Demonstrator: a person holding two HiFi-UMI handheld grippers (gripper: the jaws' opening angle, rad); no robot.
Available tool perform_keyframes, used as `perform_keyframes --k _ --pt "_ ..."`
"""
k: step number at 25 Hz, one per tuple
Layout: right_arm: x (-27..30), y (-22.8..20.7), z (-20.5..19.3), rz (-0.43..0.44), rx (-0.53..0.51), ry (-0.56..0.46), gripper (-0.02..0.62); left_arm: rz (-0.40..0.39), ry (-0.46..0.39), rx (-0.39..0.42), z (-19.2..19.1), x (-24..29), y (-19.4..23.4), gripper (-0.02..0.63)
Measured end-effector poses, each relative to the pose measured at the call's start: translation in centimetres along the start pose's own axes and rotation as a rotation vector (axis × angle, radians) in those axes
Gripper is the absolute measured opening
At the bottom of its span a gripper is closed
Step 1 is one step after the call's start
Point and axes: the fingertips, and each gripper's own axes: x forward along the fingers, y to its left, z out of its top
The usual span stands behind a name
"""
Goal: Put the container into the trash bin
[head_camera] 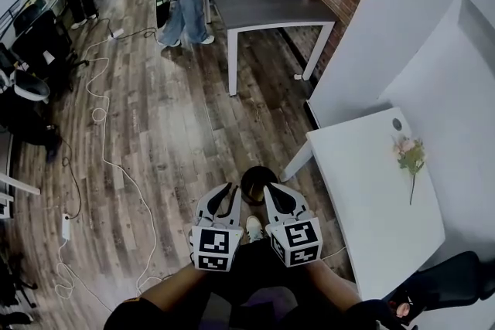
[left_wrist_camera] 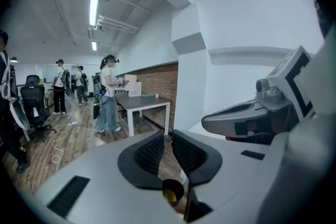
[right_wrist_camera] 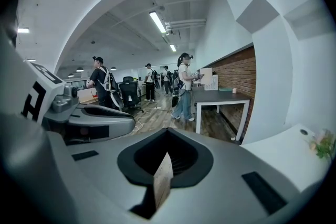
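I have both claws side by side over the wood floor (head_camera: 178, 135). The left claw (head_camera: 223, 195) stands slightly ajar, with nothing between its jaws. The right claw (head_camera: 275, 195) is closed tight on nothing, with only a sliver of floor showing under its tips. The bin (head_camera: 257, 183), dark and round, sits on the floor just ahead of the tips, between the two claws and below them. From the left claw's camera I look down into its mouth and see something yellowish inside — whether that is the container I cannot tell. A white table (head_camera: 371, 205) lies just to the right of the right claw, with a flower (head_camera: 410, 158) on it. Far ahead of both claws stands a dark table (head_camera: 263, 4) — people (head_camera: 186, 4) stand beside it.
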Motion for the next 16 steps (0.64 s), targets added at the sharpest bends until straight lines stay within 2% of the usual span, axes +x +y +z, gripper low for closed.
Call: perform_keyframes --k 16 --pt "-0.7 1.0 0.1 -0.005 -0.009 -0.014 0.012 0.009 -0.022 -0.004 0.0 -1.4 0.3 0.051"
